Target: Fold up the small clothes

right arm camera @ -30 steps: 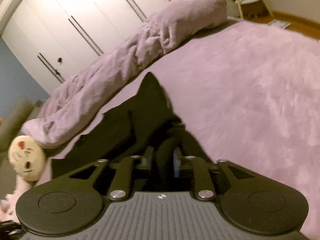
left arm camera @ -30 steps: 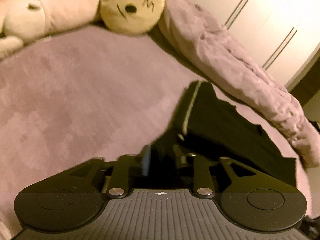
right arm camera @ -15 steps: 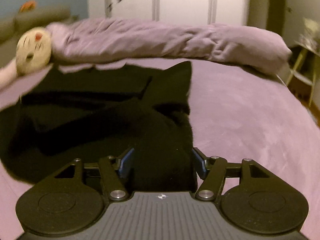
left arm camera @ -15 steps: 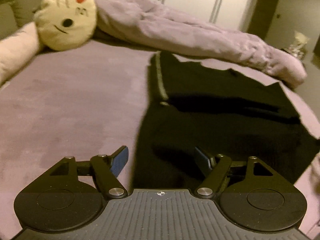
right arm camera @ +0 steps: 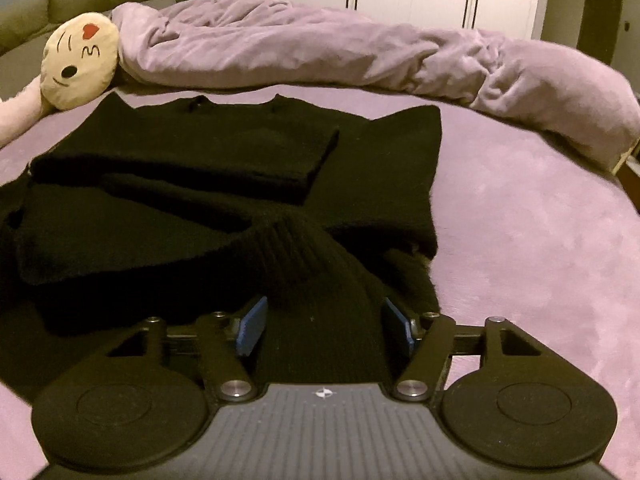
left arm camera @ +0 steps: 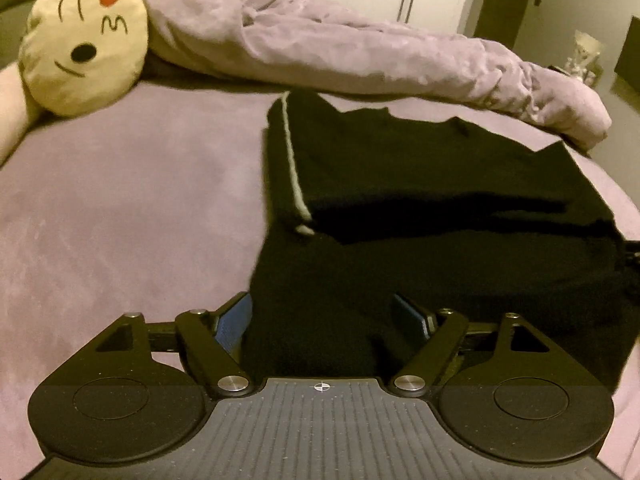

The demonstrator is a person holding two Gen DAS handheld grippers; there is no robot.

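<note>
From the left wrist, the left gripper (left arm camera: 326,316) had just spread its jaws, black sweater (left arm camera: 440,184) lying loose between them on the purple bedspread (left arm camera: 120,200). From the right wrist, the right gripper (right arm camera: 324,322) stood parted around a ribbed sleeve (right arm camera: 304,248), having just narrowed slightly.
</note>
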